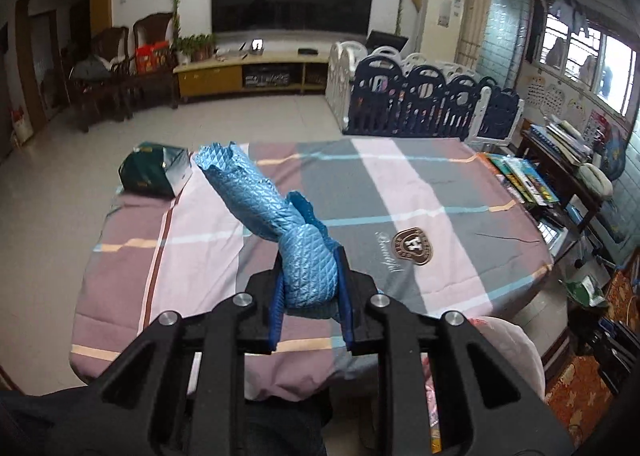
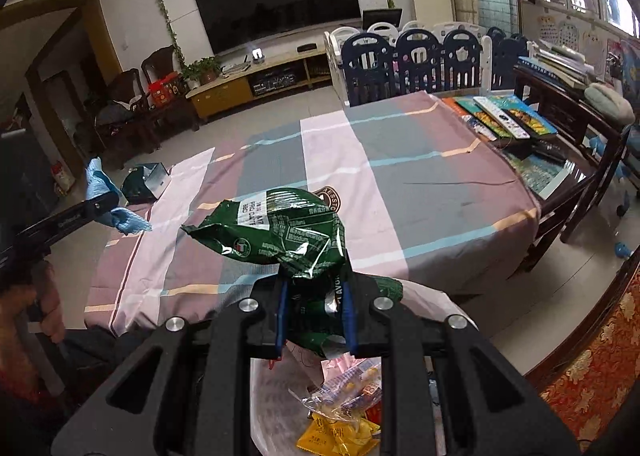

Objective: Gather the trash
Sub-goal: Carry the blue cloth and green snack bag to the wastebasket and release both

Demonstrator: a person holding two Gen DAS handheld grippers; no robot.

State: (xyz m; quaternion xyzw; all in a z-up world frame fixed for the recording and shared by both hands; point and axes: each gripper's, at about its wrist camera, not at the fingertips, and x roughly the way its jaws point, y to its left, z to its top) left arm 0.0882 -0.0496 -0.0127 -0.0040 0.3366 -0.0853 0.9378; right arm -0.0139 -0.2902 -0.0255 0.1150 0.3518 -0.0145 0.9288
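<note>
Now our right gripper [image 2: 314, 296] pinches a green wrapper [image 2: 280, 236] above the bin [image 2: 276, 396]; our left gripper [image 1: 310, 284] clamps a blue cloth [image 1: 260, 200]. We should centre over the bin before releasing. A green box [image 1: 154, 174] sits at the table's [image 1: 440, 192] far left corner, living room beyond.

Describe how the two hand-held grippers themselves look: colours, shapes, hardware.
Both look alike. The left hand-held gripper and right hand-held gripper have matte black angular bodies with triangular cut-outs, round silver bolt heads on the linkages, and two flat fingers lined with blue pads. No cables show. Small white lettering on the left one's side is unreadable.
</note>
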